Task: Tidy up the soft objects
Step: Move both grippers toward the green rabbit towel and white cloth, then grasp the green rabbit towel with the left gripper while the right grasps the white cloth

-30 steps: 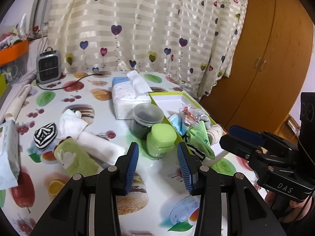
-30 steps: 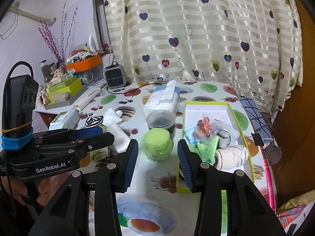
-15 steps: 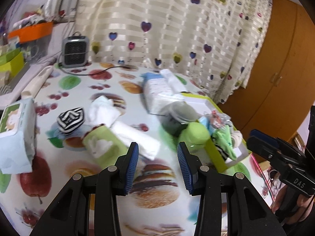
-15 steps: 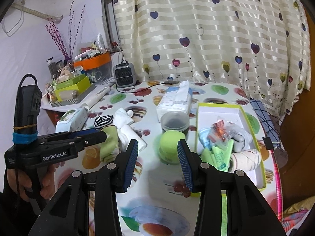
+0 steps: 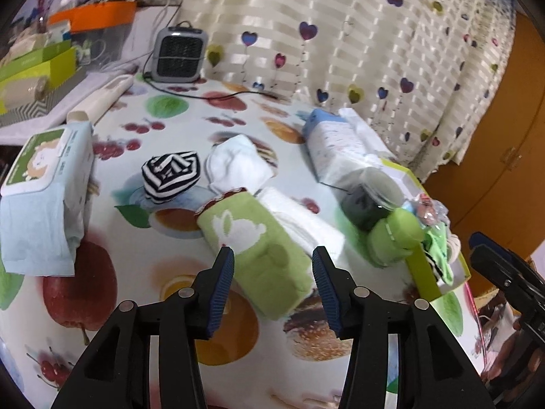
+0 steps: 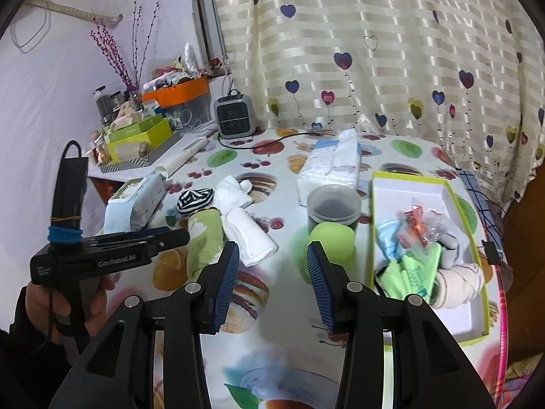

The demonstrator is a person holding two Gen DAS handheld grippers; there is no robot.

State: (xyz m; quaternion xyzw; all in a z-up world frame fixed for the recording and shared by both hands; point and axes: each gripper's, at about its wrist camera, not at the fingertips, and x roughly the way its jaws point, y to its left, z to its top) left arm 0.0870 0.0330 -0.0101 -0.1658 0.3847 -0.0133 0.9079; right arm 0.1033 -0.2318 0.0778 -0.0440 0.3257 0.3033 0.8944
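So the big change here is the left hand-held gripper [image 5: 273, 266] — a second ago it was lined up on the green-lidded jar [image 5: 395, 238] next to the box, and now it has swung over to the left side of the table [image 5: 357, 334] and dropped down onto the pile of loose soft stuff. Its jaws have just been opening and now stand wide, framing the near end of the green rolled towel [image 5: 259, 242] with the white rabbit on it, but the blue pads aren't pressing on it yet, so nothing is held. That towel lies flat on the table, touching the white folded cloth [image 5: 299, 221] on its right, with the striped black-and-white sock [image 5: 170, 175] and the white socks [image 5: 238, 165] just beyond it on the far side. The right hand-held gripper [image 6: 272, 269] has barely budged — it's about half open, empty, hovering over bare tablecloth between the white cloth and the green jar. The yellow-green box [image 6: 458, 192] on the right already has a few soft things in it, so my read is the towel is next in line for it. Looks like all that's left for this step is to sink a bit more and close on the roll; it's squishy, so the grip should be forgiving.
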